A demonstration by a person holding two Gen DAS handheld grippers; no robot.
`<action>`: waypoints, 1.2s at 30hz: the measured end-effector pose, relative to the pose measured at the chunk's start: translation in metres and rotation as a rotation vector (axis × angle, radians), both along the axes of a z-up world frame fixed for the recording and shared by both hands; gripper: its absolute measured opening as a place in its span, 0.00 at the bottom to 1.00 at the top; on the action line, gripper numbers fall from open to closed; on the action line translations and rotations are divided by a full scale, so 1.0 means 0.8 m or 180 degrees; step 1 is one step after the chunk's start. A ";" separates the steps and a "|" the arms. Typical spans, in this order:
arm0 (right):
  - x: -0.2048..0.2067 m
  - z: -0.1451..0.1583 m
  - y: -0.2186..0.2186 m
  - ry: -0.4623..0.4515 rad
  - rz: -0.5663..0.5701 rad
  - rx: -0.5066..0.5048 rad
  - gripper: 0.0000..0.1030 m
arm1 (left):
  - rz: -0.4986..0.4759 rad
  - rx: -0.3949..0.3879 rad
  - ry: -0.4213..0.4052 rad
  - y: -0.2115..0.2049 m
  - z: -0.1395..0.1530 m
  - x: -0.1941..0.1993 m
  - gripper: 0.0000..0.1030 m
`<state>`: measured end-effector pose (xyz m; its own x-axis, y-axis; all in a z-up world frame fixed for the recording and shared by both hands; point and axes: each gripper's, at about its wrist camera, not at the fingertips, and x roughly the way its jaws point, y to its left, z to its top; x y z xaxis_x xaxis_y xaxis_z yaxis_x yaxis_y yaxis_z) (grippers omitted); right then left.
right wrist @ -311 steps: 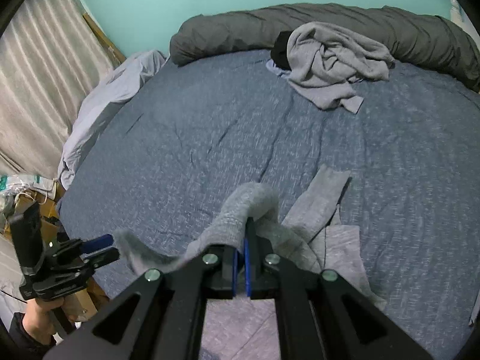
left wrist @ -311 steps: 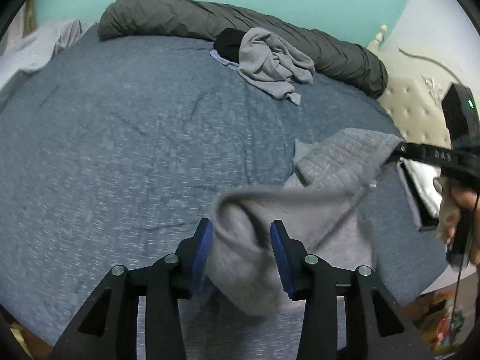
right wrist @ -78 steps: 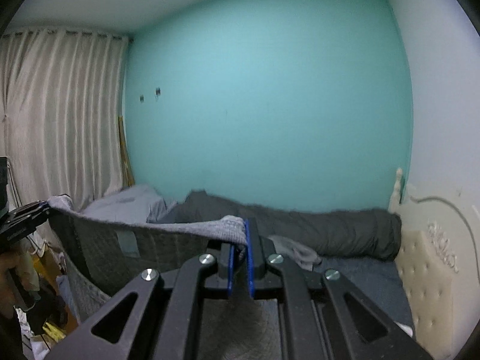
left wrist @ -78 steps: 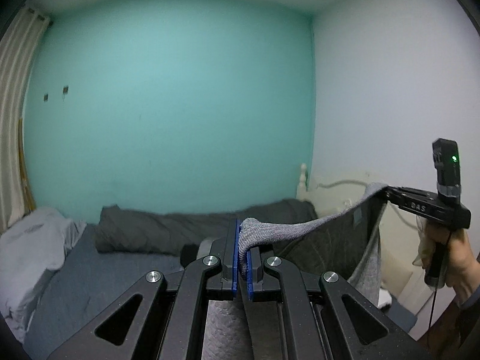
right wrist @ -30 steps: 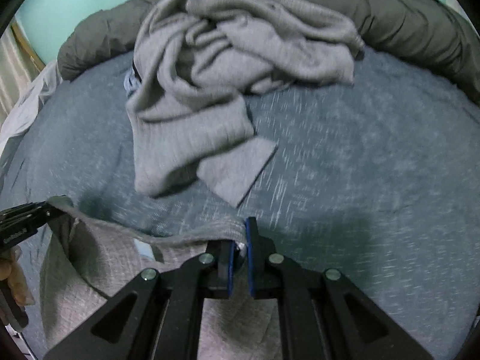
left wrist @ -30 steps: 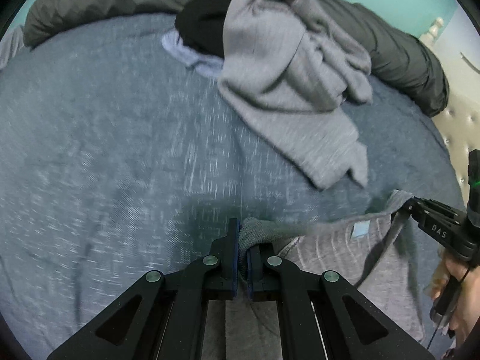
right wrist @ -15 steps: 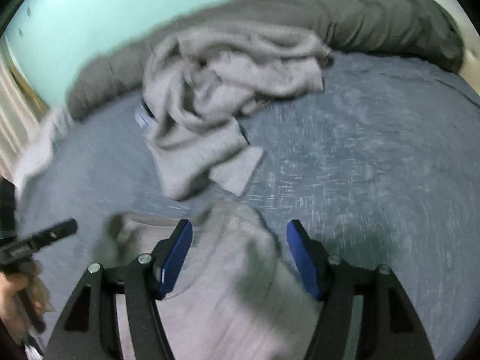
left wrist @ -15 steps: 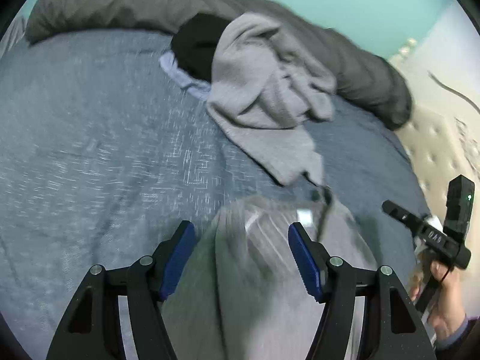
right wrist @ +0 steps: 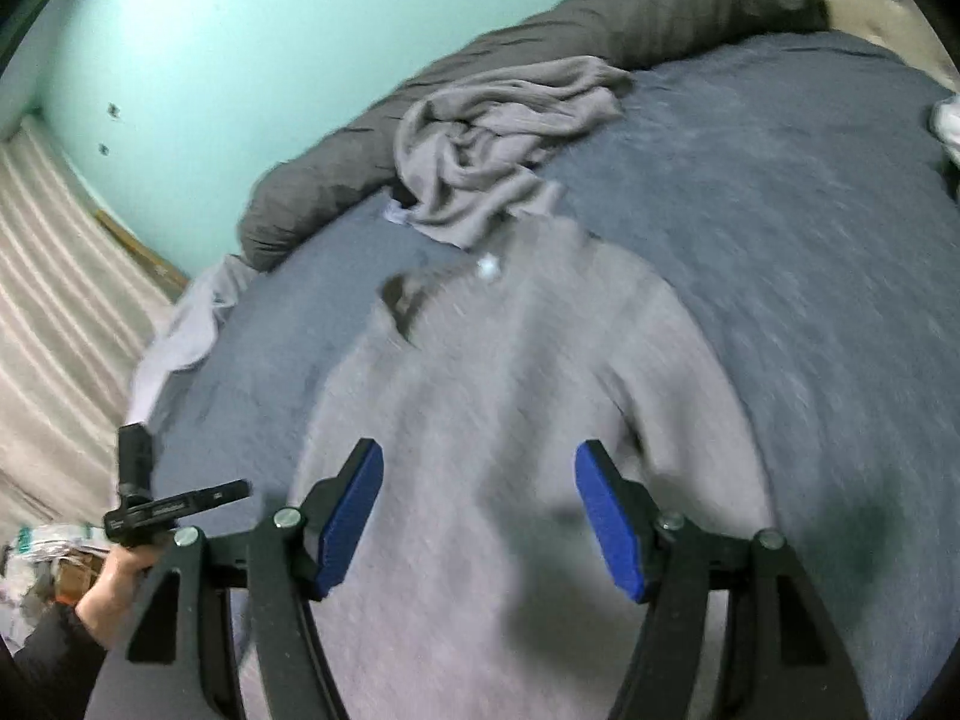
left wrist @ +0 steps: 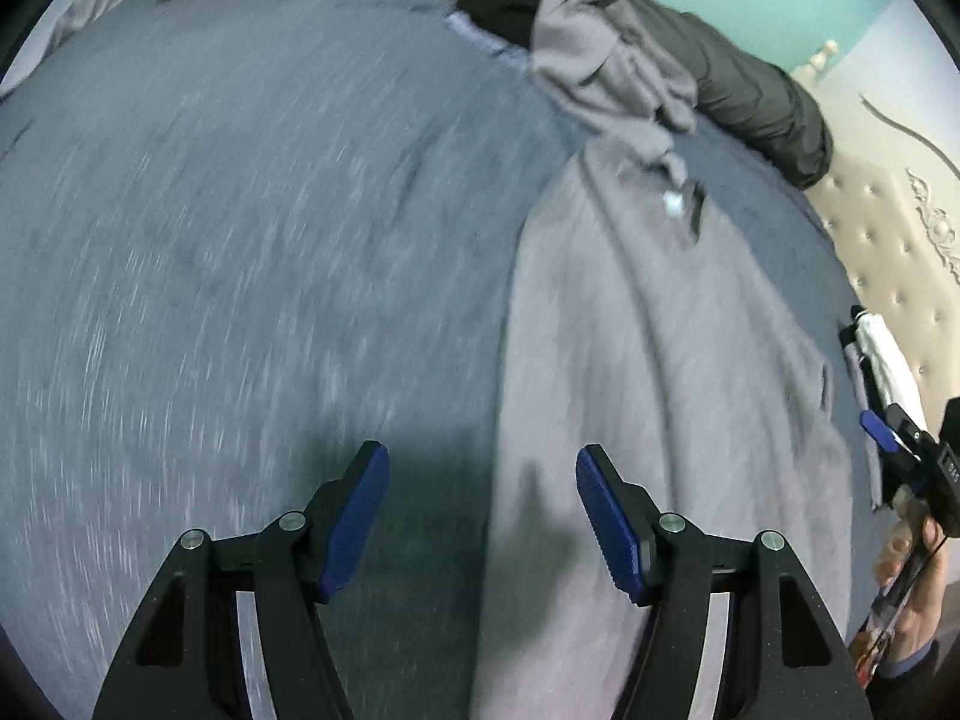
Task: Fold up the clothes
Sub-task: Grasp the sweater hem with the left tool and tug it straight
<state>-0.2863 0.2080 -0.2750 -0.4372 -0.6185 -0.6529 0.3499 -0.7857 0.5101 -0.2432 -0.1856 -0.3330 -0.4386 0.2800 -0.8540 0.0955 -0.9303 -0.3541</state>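
Note:
A light grey sweater point(left wrist: 660, 390) lies spread flat on the blue-grey bed point(left wrist: 240, 240), collar point(left wrist: 684, 204) toward the far side. My left gripper point(left wrist: 483, 468) hangs open over the sweater's left edge with nothing between its blue pads. In the right wrist view the same sweater point(right wrist: 510, 408) fills the middle, and my right gripper point(right wrist: 480, 468) stands open above it, holding nothing. Each gripper shows in the other's view, held by a hand: the right gripper point(left wrist: 870, 423) at the bed's right edge, the left gripper point(right wrist: 240, 487) at the left edge. Both views are motion-blurred.
A crumpled grey garment point(right wrist: 492, 138) and a black one point(left wrist: 504, 0) lie just beyond the collar, against a rolled dark grey duvet point(right wrist: 600, 18). A tufted headboard point(left wrist: 888, 228) is on the right, a curtain point(right wrist: 48, 300) and a pale sheet point(right wrist: 186, 324) on the left.
Both grippers let go of the sweater's shoulders, opened wide and pulled back toward the near side. The sweater dropped and now lies flat on the bed.

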 end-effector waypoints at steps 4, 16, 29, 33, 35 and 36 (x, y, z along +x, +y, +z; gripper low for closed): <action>0.025 -0.003 0.030 0.0132 -0.0174 0.0134 0.66 | -0.0008 0.0071 -0.0150 0.006 -0.025 0.038 0.67; 0.026 -0.060 0.081 0.0042 -0.0444 -0.0356 0.66 | -0.0082 0.0072 -0.0327 0.040 -0.062 0.063 0.27; 0.023 -0.055 0.086 0.0130 -0.0405 -0.0404 0.66 | 0.0019 -0.0336 -0.0069 -0.016 0.029 0.051 0.03; 0.019 -0.058 0.086 0.0101 -0.0408 -0.0416 0.66 | 0.0199 -0.0527 -0.0066 -0.067 0.054 0.042 0.03; 0.018 -0.058 0.088 0.0107 -0.0419 -0.0434 0.66 | 0.0356 -0.0564 -0.0075 -0.104 0.064 0.035 0.03; 0.018 -0.058 0.089 0.0115 -0.0425 -0.0436 0.66 | 0.0435 -0.0598 -0.0057 -0.118 0.064 0.028 0.03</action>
